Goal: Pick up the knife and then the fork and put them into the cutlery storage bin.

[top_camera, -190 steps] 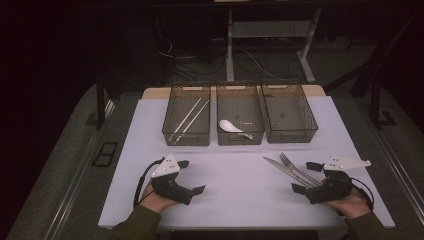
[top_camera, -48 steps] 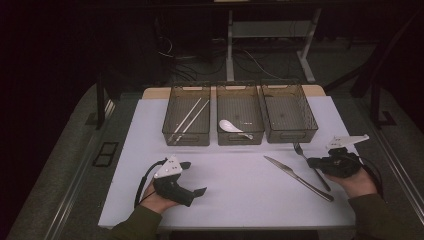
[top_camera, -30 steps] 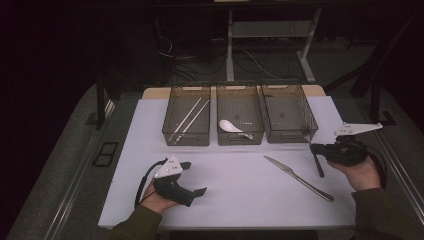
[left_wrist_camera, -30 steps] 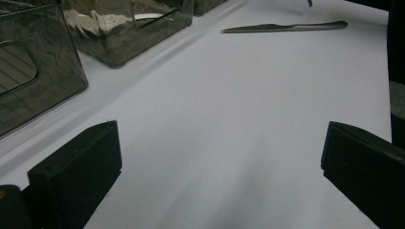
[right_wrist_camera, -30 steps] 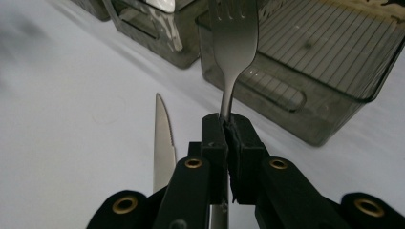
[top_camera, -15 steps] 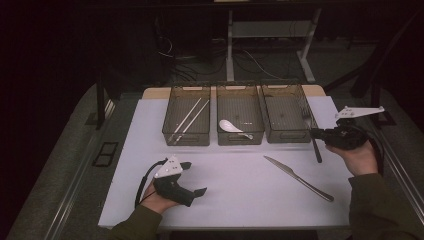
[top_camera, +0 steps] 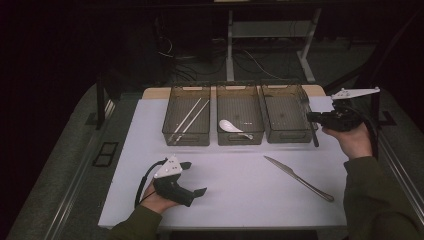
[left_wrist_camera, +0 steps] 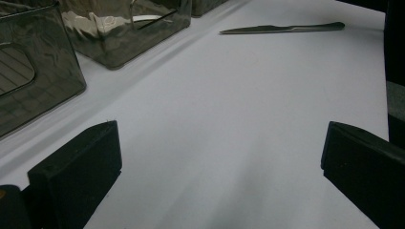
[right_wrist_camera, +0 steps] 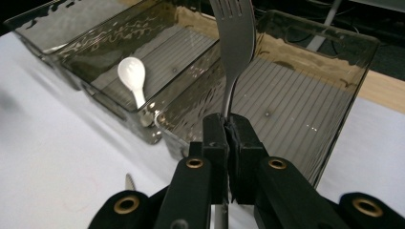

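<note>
Gripping a steel fork (right_wrist_camera: 232,52) by its thin neck, the right gripper (right_wrist_camera: 228,138) holds it tines-up over the right tray (right_wrist_camera: 305,95); the left gripper (top_camera: 192,187) rests spread wide on the table (top_camera: 235,190).

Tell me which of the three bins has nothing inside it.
The rightmost bin, beside the fork-holding right hand-held gripper; the others hold chopsticks and a white spoon.

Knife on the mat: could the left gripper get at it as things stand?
Probably yes: the left gripper is open and holds nothing, and bare mat lies between it and the knife, with nothing in the way.
</note>
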`<control>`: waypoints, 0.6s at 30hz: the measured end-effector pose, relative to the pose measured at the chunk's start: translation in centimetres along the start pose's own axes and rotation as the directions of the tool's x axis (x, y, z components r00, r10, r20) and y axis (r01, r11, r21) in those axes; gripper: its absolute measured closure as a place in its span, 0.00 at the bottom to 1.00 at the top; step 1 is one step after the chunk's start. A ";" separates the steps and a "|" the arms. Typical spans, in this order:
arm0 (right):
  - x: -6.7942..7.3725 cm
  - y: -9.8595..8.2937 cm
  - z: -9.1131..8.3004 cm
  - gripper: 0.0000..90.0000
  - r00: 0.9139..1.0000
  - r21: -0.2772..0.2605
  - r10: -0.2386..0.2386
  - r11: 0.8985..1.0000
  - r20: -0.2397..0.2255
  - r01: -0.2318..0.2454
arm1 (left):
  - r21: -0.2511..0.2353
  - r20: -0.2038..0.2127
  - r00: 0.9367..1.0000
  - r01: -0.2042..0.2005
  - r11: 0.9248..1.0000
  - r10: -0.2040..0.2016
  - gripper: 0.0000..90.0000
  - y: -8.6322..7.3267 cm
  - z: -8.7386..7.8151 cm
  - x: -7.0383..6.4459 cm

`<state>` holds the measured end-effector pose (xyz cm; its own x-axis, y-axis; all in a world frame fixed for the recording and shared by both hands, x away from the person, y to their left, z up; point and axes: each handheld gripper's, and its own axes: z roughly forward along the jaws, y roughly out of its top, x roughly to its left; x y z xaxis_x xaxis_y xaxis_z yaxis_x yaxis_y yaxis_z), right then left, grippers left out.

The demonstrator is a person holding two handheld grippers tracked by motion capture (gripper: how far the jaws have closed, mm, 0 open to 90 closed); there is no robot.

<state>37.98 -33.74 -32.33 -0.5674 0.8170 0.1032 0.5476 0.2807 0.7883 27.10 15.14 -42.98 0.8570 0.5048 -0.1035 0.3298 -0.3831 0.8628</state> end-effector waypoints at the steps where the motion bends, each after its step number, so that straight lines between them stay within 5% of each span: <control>1: -0.1 0.2 0.1 0.96 1.000 0.001 0.001 1.000 0.004 -0.001 | 0.001 0.000 1.000 0.000 1.000 0.000 0.00 0.0 0.0 0.0; 18: -2.4 4.3 1.8 0.98 0.997 -0.035 0.020 0.999 0.068 -0.017 | -0.002 0.003 1.000 -0.009 1.000 0.009 0.00 0.0 0.1 -0.1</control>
<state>42.82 -33.56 -30.29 -0.5132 0.8548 0.0772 0.5354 0.2485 0.8072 27.04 14.99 -42.96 0.8613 0.4988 -0.0970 0.3209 -0.3859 0.8649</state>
